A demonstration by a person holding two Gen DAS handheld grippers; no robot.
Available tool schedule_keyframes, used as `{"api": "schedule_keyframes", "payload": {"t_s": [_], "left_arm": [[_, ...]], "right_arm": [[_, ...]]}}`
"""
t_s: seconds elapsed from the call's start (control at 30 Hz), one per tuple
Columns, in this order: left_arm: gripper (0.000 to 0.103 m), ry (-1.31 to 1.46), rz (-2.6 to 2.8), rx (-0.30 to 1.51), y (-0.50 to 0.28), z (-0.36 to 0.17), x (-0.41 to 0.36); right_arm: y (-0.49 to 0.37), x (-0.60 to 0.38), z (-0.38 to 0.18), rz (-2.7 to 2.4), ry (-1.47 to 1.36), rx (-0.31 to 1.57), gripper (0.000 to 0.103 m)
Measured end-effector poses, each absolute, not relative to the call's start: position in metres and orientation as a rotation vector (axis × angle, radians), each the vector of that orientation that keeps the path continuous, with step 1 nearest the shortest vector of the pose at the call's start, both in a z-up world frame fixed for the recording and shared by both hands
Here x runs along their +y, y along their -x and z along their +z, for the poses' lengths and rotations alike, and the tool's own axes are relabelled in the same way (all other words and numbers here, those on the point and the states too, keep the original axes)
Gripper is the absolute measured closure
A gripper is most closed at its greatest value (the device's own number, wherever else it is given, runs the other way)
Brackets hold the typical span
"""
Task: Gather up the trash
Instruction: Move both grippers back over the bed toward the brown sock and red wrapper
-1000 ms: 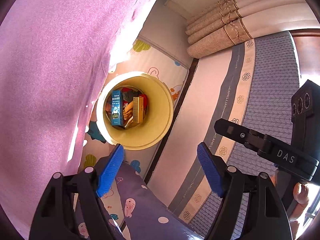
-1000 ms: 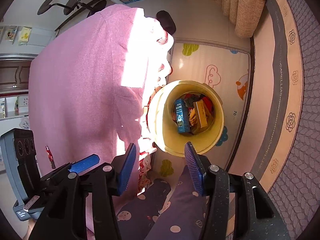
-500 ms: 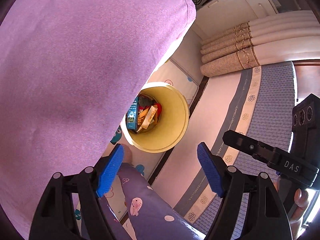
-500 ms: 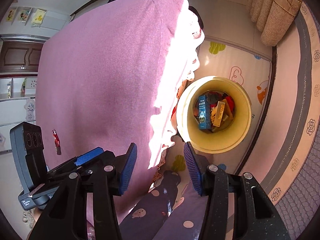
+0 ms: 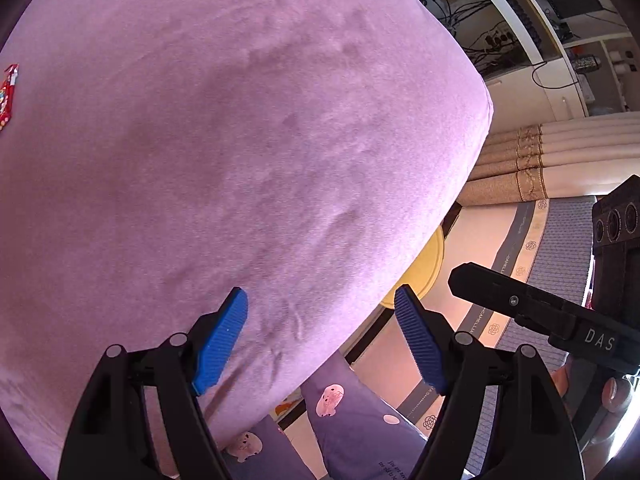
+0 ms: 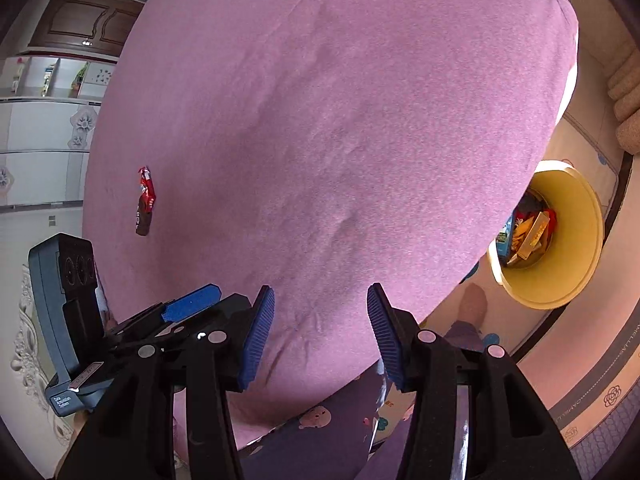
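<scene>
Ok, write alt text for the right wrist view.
A pink-covered surface fills most of the view, with one red wrapper lying on it. The right claw hangs open and empty above it; at the right, a yellow bin on the floor holds trash.

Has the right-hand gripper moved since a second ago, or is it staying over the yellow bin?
Yes. The yellow bin sat just above the right gripper before; now it lies off to the right, so the gripper has swung left over the pink cloth.

Pink tablecloth (image 6: 340, 140), beige curtain (image 5: 520, 168)
</scene>
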State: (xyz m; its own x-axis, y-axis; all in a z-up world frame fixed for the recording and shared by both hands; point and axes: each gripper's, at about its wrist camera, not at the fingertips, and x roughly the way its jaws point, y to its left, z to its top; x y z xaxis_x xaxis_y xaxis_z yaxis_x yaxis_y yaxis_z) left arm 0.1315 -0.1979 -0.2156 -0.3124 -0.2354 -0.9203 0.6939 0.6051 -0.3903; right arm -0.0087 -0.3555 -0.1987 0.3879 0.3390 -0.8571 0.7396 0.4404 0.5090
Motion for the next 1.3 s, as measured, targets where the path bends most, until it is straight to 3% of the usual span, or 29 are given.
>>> {"api": "schedule_keyframes", "payload": {"t_s": [0.47,1.3], "left_arm": [[0.028,-0.302,-0.828,1.574,-0.283,-0.204,-0.081],[0.027,-0.330,-0.629,1.570,-0.482,-0.273,-0.032]], "right_arm": [[-0.172,-0.265,-0.189,-0.182,-1.051,1.248,0.054],[-0.401,-0.238,-0.249,-0.013,-0.982,1.370,0.054]]}}
